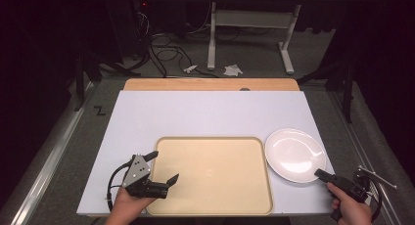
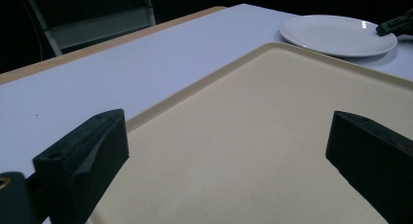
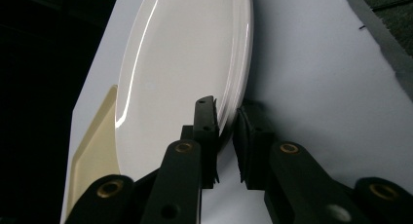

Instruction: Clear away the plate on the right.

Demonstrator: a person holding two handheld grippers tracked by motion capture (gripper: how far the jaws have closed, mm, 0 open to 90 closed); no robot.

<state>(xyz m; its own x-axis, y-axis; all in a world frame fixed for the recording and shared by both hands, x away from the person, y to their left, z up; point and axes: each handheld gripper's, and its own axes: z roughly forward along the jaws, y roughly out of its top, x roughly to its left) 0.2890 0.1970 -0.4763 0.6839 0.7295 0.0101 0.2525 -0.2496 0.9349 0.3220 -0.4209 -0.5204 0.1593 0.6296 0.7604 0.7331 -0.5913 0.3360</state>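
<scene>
White plate (image 1: 295, 154) sits on the pale tabletop (image 1: 205, 112), just right of the tan tray (image 1: 213, 175) w/ a thin gap between them. It's round, glossy, shallow, w/ a raised rim; light streaks show on its face in the right gripper view (image 3: 180, 73). Nothing on it.

Right gripper (image 1: 324, 175) is at the plate's near-right edge, held by the person's right hand (image 1: 350, 210) at the table's near-right corner. In the right gripper view its two black jaws straddle the rim (image 3: 225, 136): one jaw lies over the plate's top face, the other outside and under the edge. Jaws are nearly together w/ the rim between them, so it's pinching the plate's edge. Plate looks to be resting flat on the table in the high view.

Left gripper (image 1: 164, 167) is over the tray's near-left part, held by the left hand (image 1: 128, 205); grey three-cornered plate (image 1: 137, 168) on top, cable (image 1: 111, 183) looping off to its left. Its jaws are spread wide apart, nothing between them. One jaw tip is by the tray's left rim, the other above the tray floor. In the left gripper view the tray (image 2: 253, 136) runs ahead of the jaws, bare and matte, w/ the plate (image 2: 336, 35) beyond its far corner and the right gripper's tip (image 2: 395, 24) touching the plate's edge.
</scene>
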